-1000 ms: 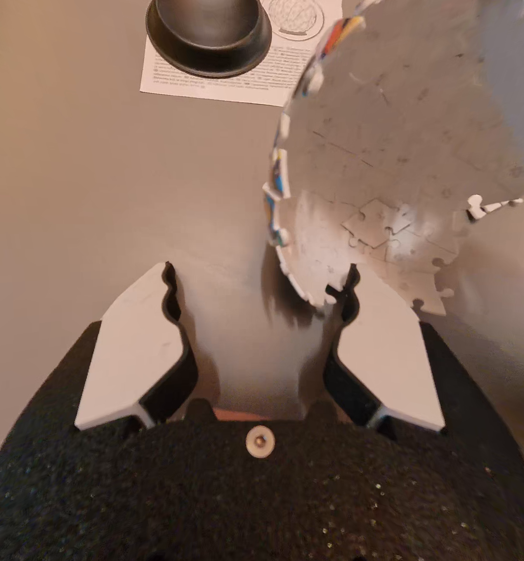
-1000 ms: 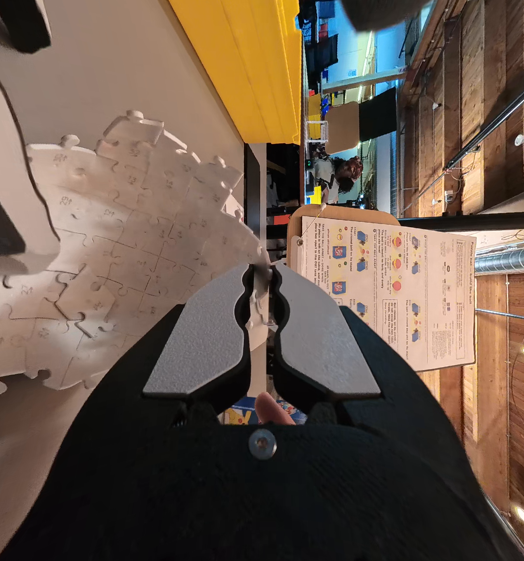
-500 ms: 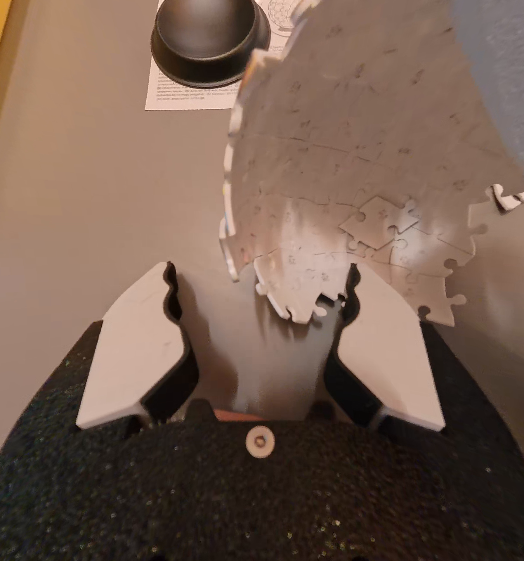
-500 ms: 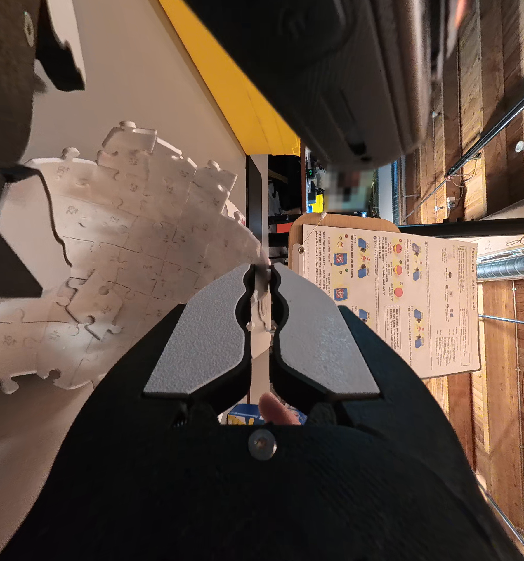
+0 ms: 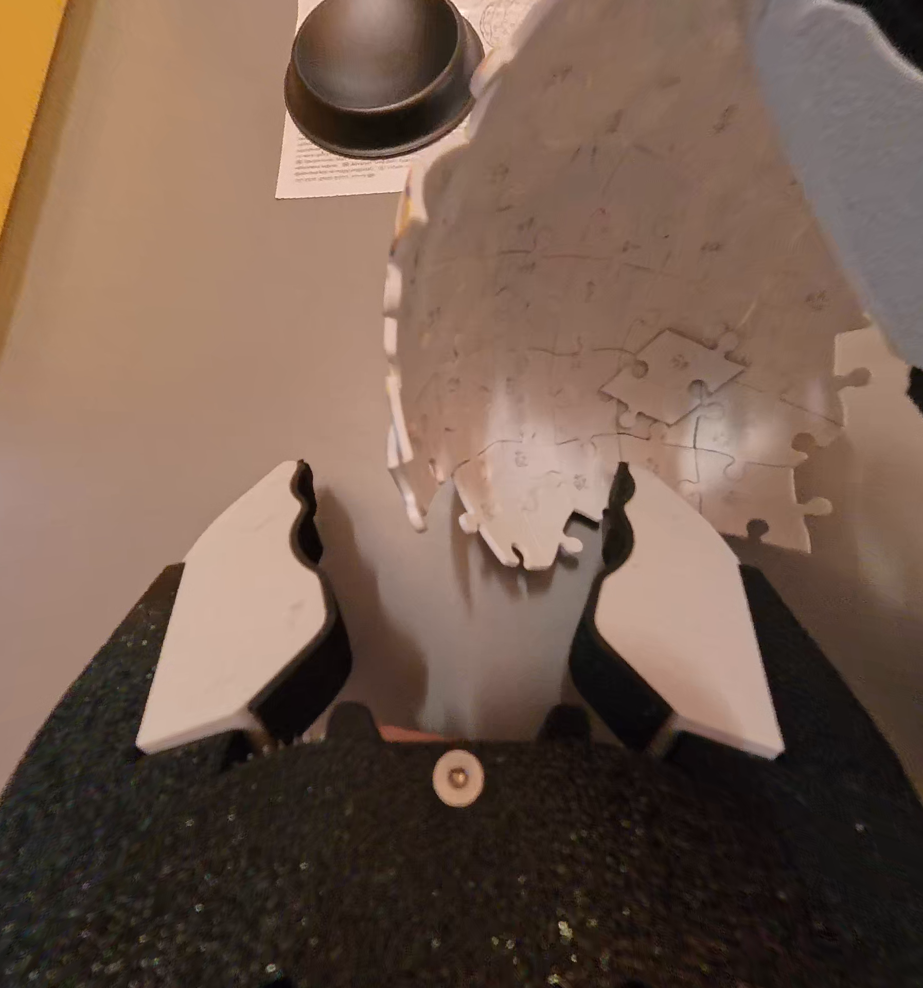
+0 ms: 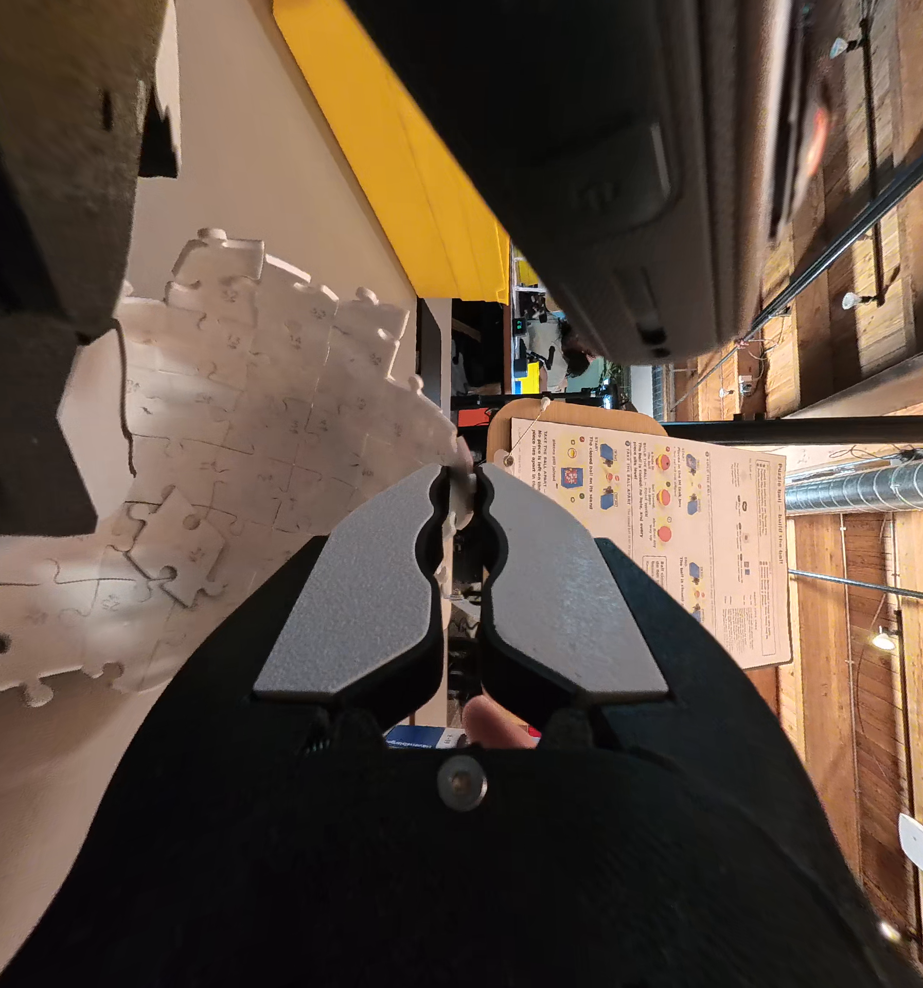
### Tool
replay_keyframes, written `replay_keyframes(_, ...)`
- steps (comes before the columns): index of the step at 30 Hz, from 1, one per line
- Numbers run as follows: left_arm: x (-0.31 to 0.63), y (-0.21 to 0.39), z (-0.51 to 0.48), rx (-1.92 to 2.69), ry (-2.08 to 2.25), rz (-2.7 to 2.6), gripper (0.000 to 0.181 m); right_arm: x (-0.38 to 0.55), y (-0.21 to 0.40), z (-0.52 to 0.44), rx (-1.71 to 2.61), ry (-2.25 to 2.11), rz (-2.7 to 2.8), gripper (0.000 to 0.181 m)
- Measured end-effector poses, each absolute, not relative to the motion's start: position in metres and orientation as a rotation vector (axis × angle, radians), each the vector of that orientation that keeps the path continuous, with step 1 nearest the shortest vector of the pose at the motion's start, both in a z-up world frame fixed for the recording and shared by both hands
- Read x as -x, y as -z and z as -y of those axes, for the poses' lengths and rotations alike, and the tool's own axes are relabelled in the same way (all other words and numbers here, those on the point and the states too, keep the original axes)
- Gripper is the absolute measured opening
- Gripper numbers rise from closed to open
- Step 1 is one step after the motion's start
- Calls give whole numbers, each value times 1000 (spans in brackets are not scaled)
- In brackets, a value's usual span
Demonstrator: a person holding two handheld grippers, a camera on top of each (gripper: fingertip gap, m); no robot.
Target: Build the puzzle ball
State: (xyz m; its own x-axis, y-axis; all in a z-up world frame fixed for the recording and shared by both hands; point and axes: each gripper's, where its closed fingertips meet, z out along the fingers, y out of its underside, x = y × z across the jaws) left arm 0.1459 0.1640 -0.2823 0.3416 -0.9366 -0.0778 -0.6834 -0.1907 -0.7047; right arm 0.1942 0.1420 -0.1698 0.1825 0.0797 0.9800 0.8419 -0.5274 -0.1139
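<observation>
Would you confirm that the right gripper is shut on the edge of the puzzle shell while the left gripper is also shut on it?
Not quite. The left gripper is open, its fingers spread wide with the puzzle shell's lower edge between them, as the left wrist view shows. The right gripper is indeed shut on the shell's edge.

printed sheet (image 5: 336,176) under black stand (image 5: 379,80), illustrated instruction poster (image 6: 657,550), marks inside puzzle shell (image 6: 245,427)

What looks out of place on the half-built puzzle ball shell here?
One piece on the puzzle shell's white inner face sits skewed and raised, overlapping its neighbours instead of lying flush. Right gripper pinches the shell's rim; left gripper is open.
</observation>
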Motion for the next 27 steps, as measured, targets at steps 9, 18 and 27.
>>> replay_keyframes(9,-150,280,-151,1876,491,-1469,79,-186,168,-140,1730,1427,886,8)
replay_keyframes(18,-145,273,-157,1944,598,-1362,81,-186,166,-130,1668,1443,857,7)
replay_keyframes(27,-141,278,-150,1938,513,-1393,82,-182,166,-129,1631,1465,860,7)
